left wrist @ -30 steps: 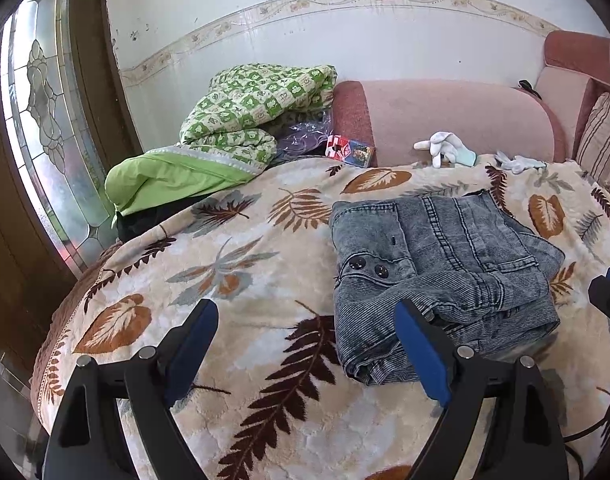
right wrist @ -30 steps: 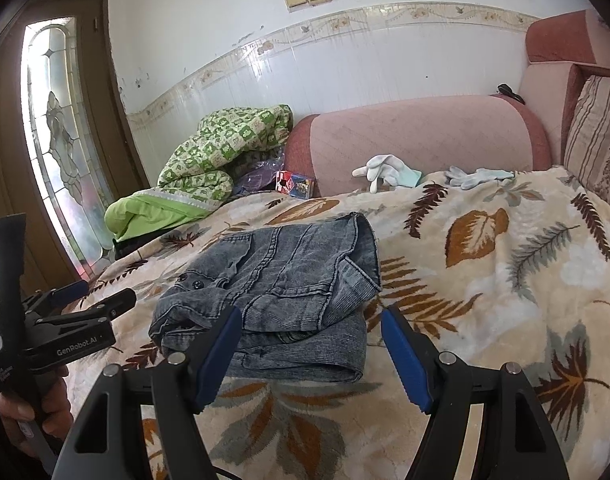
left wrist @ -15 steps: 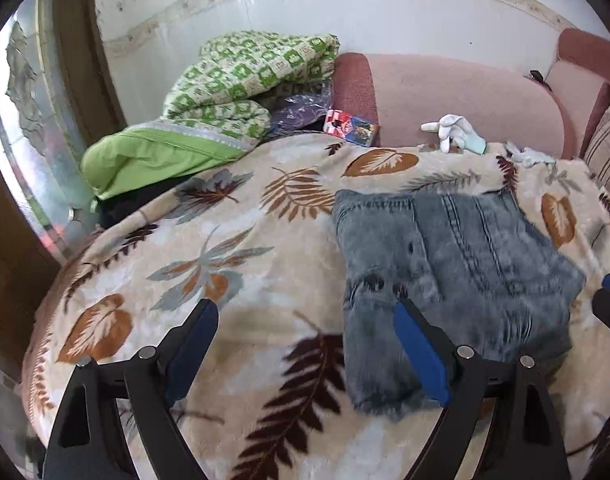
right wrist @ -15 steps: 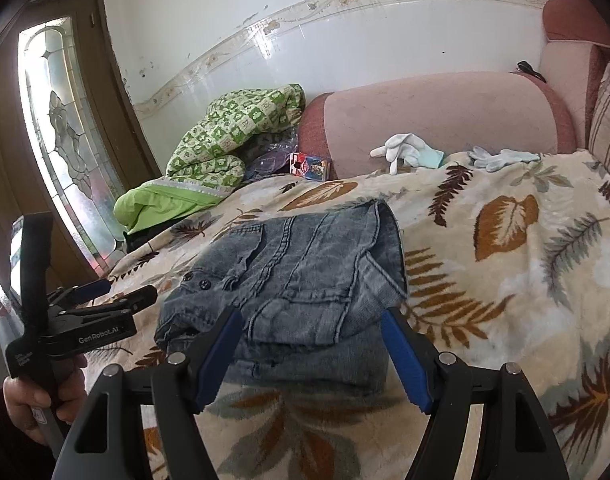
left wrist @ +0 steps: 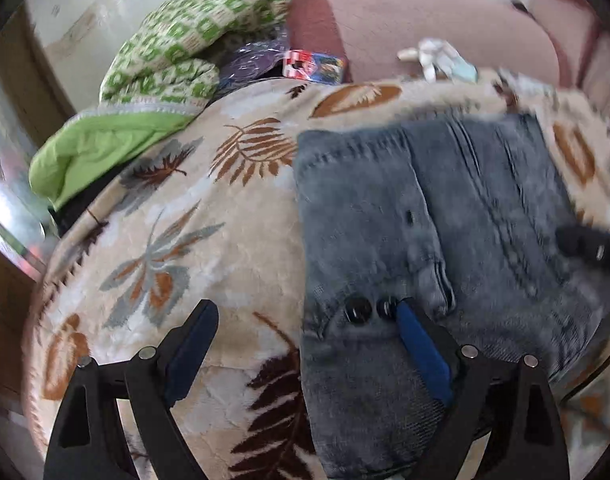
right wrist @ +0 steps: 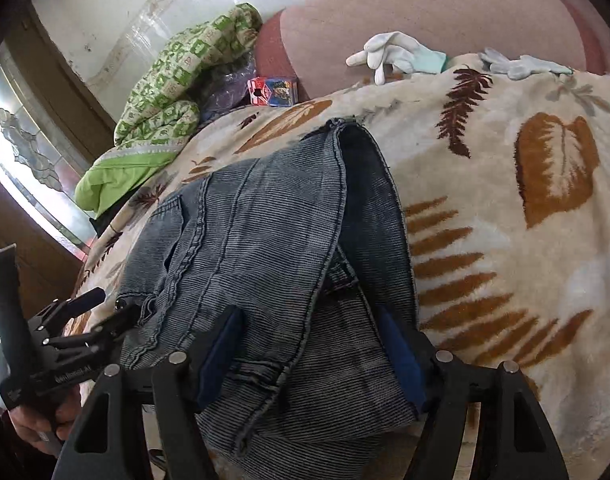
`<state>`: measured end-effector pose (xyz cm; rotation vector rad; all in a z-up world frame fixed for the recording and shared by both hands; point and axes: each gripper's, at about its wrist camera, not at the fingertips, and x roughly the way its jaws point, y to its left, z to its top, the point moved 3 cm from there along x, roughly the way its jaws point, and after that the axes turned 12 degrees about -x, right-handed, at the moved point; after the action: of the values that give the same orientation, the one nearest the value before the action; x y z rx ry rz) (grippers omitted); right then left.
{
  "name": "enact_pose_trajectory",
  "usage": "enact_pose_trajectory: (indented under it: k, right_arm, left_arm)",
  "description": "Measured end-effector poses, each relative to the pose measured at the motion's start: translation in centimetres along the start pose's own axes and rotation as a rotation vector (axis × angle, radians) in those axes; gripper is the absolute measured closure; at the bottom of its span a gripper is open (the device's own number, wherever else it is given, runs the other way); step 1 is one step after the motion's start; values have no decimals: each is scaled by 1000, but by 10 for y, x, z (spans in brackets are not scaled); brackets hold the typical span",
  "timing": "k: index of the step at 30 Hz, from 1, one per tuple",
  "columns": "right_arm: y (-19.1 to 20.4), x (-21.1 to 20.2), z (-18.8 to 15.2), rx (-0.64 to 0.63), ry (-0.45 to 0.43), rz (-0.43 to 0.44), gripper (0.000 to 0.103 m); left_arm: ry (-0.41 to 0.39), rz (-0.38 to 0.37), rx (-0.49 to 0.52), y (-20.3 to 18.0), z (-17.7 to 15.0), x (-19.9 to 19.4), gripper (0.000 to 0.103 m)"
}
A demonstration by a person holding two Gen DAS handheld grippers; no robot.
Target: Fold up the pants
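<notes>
I see first the big plush blanket [right wrist: 545,264], cream with brown and grey leaf prints, soft and fuzzy, that covers the whole work surface. Behind it stands a pink upholstered sofa back [right wrist: 445,20] with a rounded top.

On the blanket lie the pants [right wrist: 265,240], grey washed denim with fine ribbing and thick stitched seams, folded in a thick, roughly rectangular bundle. Two dark round buttons [left wrist: 357,310] show at its near left part. To the right of the bundle there is wide bare blanket, and to the left also, up to the rounded blanket edge near the glass door [right wrist: 21,152].

At the back left is a heap of green checked quilt [left wrist: 193,44], puffy and crumpled. Next to it is a small colourful box [right wrist: 272,89]; its print I cannot read. Two pale gloves [right wrist: 397,54] lie at the sofa back.

My left gripper [left wrist: 305,316] is released, jaws wide, one blue pad over the buttons, the other over bare blanket. My right gripper [right wrist: 309,320] also stands open over the near end of the bundle, holding nothing. The white lettering on the left tool's body is too blurred to read.
</notes>
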<state>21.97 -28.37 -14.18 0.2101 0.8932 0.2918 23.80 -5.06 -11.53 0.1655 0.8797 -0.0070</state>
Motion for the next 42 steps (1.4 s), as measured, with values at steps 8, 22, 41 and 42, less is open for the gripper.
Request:
enact_pose_trajectory:
  k: [8, 22, 41, 42]
  right_arm:
    - [27, -35, -1, -154, -74, -112, 30]
    - [93, -21, -21, -450, -81, -91, 38]
    - [74, -12, -36, -375, -10, -11, 39]
    - [74, -12, -36, -376, -11, -13, 39]
  left_arm:
    - [-43, 43, 54, 10, -7, -18, 11]
    - [-9, 7, 59, 14, -12, -13, 13]
    - [11, -8, 100, 7, -25, -5, 13]
    - [15, -20, 86, 9, -24, -5, 13]
